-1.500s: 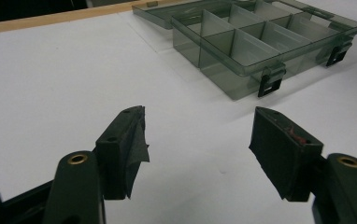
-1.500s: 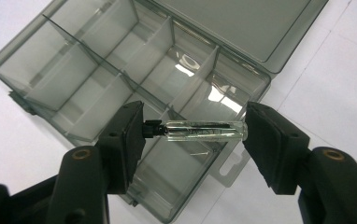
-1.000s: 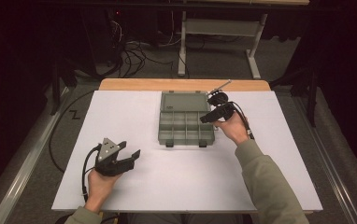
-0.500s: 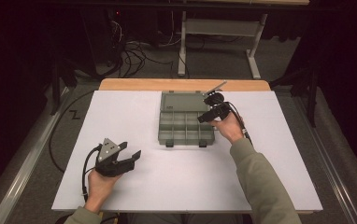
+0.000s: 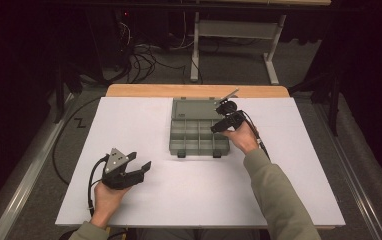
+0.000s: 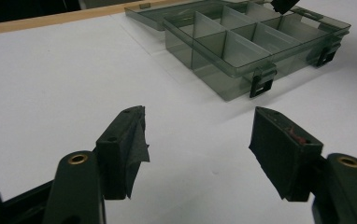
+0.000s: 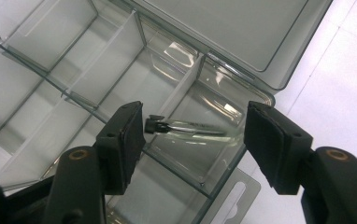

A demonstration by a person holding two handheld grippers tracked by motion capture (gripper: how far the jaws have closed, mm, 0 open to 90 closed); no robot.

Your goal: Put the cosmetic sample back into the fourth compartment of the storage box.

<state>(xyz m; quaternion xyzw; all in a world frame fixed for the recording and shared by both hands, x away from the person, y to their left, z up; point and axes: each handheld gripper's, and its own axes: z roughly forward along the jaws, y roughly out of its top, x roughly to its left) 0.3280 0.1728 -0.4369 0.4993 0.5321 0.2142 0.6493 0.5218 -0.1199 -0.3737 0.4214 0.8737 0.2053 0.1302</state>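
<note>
A smoky clear organizer box (image 5: 199, 149) lies mid-table with its lid (image 5: 193, 106) folded back flat. My right gripper (image 5: 219, 127) hovers over the box's far right corner, open. Seen from the right gripper view, the right gripper (image 7: 193, 135) stands spread above a compartment where a thin metal piece with a black end (image 7: 200, 128) lies on the floor; nothing is between the pads. At the table's near left my left gripper (image 5: 140, 161) is open and holds nothing. In its own view the left gripper (image 6: 197, 140) points toward the box (image 6: 223, 86).
The box has several divided compartments (image 7: 50, 42), the ones in view bare. Two black latches (image 6: 260, 84) hang on its front wall. A wooden strip (image 5: 194, 90) edges the white table's far side. Cables (image 5: 144, 60) lie on the floor beyond.
The right gripper has crept slightly toward the far side of the box. The left gripper has stayed put.
</note>
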